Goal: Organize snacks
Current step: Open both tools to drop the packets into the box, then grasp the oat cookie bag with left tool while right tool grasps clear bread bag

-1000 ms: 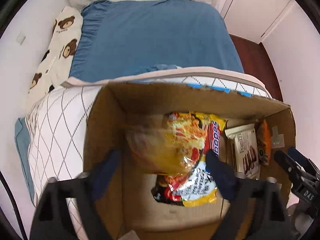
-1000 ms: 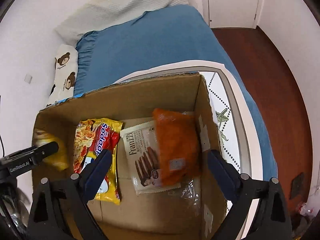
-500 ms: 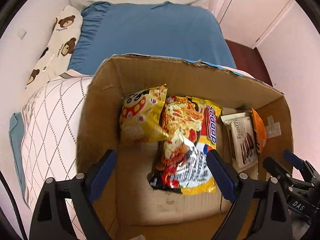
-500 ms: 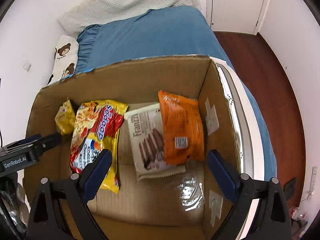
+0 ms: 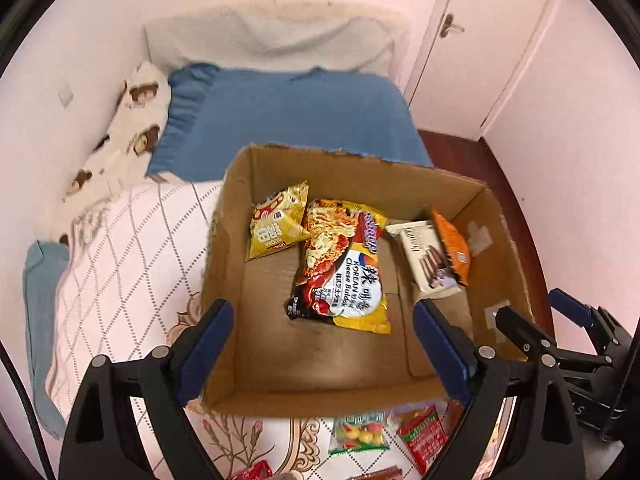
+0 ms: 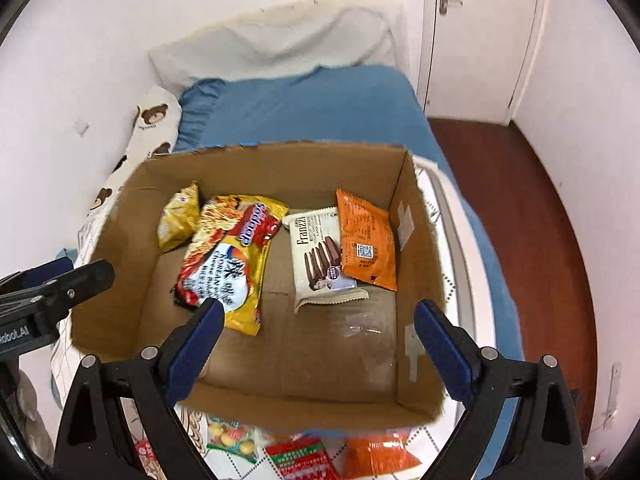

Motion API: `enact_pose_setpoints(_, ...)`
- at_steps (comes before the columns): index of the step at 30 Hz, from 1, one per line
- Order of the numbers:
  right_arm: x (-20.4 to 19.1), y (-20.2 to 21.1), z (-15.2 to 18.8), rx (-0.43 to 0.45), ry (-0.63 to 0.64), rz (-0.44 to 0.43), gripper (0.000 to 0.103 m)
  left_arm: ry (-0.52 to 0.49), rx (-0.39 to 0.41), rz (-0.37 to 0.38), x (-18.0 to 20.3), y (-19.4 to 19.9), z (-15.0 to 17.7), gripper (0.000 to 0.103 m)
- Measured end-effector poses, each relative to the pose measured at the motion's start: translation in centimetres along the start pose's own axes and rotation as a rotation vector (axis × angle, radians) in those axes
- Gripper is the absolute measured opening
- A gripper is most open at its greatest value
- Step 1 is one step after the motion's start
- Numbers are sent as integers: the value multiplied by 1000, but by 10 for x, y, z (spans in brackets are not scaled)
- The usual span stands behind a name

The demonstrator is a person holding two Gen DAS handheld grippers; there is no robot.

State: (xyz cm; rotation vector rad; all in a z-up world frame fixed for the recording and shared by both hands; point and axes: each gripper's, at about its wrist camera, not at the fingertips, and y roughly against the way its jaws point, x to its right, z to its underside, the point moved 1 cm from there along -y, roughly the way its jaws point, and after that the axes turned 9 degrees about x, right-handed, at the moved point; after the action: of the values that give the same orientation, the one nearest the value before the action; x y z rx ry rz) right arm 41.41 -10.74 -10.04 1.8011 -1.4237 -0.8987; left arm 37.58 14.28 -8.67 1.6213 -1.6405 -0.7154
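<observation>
An open cardboard box point(image 5: 226, 240) sits on the bed. Inside lie a small yellow packet point(image 5: 276, 224), a red-and-yellow noodle pack point(image 5: 340, 268), a white wafer pack point(image 5: 426, 260) and an orange packet point(image 5: 452, 240) that overlaps the wafer pack. My left gripper point(image 5: 322, 314) hangs open above the box's near left part with nothing between its fingers. My right gripper point(image 6: 318, 308) hangs open and holds nothing over the near right part, above the box point(image 6: 412, 208). The right gripper point(image 5: 532, 306) also shows at the box's right side. The left gripper point(image 6: 80, 270) shows at the box's left side.
Loose snacks lie on the quilt in front of the box: a candy bag point(image 5: 360, 434), a red packet point(image 5: 424, 436) and an orange packet point(image 6: 376, 456). Behind are a blue blanket point(image 5: 288, 116) and a bear pillow point(image 5: 132, 120). A door point(image 6: 476, 40) and wooden floor point(image 6: 532, 208) lie to the right.
Both grippers have risen and drawn back from the box. The yellow packet and the orange packet, in mid-air a second ago, now rest inside it. Loose snacks in front have come into view.
</observation>
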Motion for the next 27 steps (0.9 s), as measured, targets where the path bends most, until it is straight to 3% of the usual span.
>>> enact_pose_setpoints(10, -12, 81, 24, 116, -23, -57, 98, -28, 98, -7, 10, 65, 31, 92)
enact_pose_setpoints(17, -12, 111, 52, 112, -40, -104, 98, -31, 112, -3, 18, 91, 63, 92)
enact_pose_setpoints(20, -4, 110, 76, 61, -52, -130, 96, -71, 75, -2, 24, 92, 92, 92)
enact_pose_setpoints(23, 7, 100, 108, -22, -64, -147, 59, -171, 2, -21, 33, 78, 132, 92)
enact_pose_setpoints(27, 28, 88, 147, -98, -114, -148, 58, -355, -163, -45, 44, 40, 198, 92)
